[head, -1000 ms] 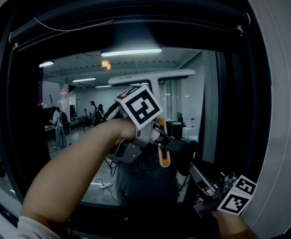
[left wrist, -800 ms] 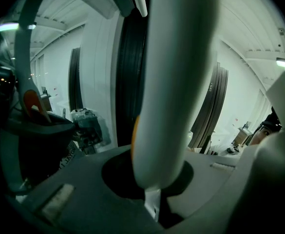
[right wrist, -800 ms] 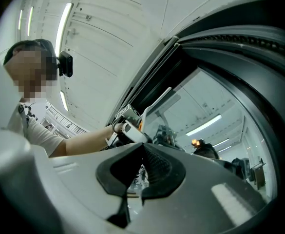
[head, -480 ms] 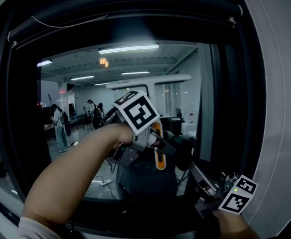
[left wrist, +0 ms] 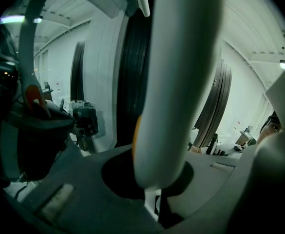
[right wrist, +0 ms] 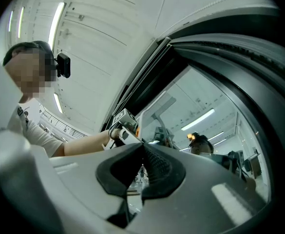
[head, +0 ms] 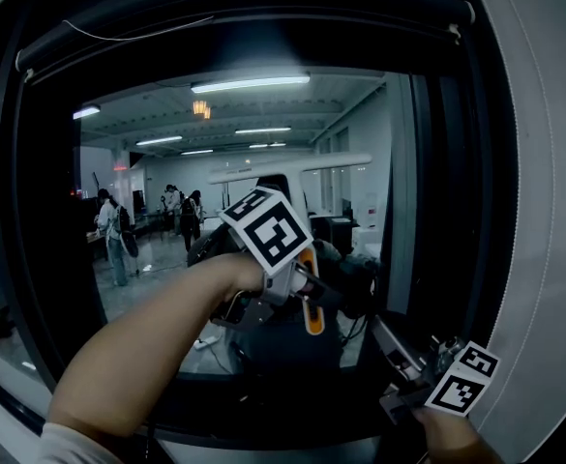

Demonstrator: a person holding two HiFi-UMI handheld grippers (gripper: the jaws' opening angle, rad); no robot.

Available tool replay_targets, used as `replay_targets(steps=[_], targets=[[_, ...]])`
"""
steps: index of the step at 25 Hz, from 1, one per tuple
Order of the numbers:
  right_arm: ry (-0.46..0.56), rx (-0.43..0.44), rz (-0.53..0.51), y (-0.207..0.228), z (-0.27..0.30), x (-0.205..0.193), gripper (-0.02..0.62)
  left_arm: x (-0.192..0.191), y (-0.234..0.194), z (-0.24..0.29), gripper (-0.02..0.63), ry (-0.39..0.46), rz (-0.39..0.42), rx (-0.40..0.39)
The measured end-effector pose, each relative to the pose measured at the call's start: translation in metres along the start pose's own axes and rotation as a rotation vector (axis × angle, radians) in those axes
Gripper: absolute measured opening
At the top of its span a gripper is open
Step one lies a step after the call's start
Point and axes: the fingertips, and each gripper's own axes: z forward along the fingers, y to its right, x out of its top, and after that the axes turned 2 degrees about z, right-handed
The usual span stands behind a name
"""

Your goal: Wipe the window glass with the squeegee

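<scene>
The window glass (head: 166,162) fills the head view and mirrors a lit room. A white T-shaped squeegee (head: 292,167) lies with its blade across the pane, right of centre. Its handle, which has an orange part, runs down into my left gripper (head: 307,288). In the left gripper view that thick white handle (left wrist: 181,82) stands between the jaws, and the left gripper (left wrist: 152,179) is shut on it. My right gripper (head: 377,325) is low at the right, below the squeegee and apart from it. Its pads (right wrist: 154,167) meet with nothing held.
A dark window frame (head: 447,211) borders the pane on the right, with a pale wall (head: 544,211) beyond it. A rolled blind (head: 244,27) hangs along the top. The right gripper view shows the person's arm (right wrist: 79,143) reaching toward the glass.
The left gripper and the squeegee have come slightly down the glass. The right gripper has stayed where it was.
</scene>
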Motion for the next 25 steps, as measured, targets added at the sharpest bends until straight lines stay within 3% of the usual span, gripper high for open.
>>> replay_targets(steps=[25], targets=[[-0.048, -0.046, 0.048, -0.012, -0.027, -0.025, 0.006, -0.064, 0.002, 0.06, 0.015, -0.03, -0.066, -0.054]])
